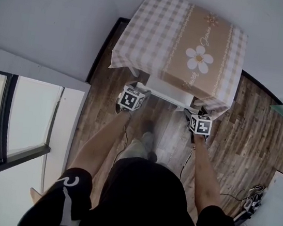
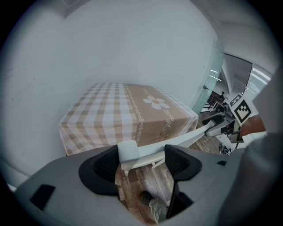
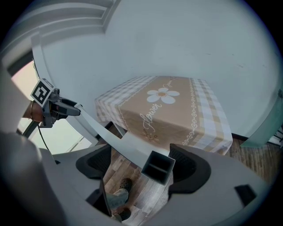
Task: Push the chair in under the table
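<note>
**Left gripper** [image 2: 141,161]: the fingers [image 2: 106,165] are held apart. The left end of the chair [image 2: 177,141] top rail stands between them. It is seen against the outer finger, and a gap is left to the inner one.

**Right gripper** [image 3: 141,167]: the fingers [image 3: 188,165] are likewise held apart. The hollow square right end of the same rail is set between them, close against the outer finger and clear of the other.

**Chair:** it is white. Its rail is seen running straight from one gripper to the other. In the head view it is found at the near side of the table, with its seat largely beneath the hanging edge of the tablecloth [image 1: 158,34].

**Tabletop:** it is fully covered by the cloth, which is checked in beige and white and has a tan centre panel printed with a daisy. The table is set close to a pale wall [image 1: 51,13].

**Surroundings:** a wood-plank floor [image 1: 243,129] is noted below. A shoe [image 1: 147,137] of the person is seen on it behind the chair, between the two outstretched forearms.
</note>
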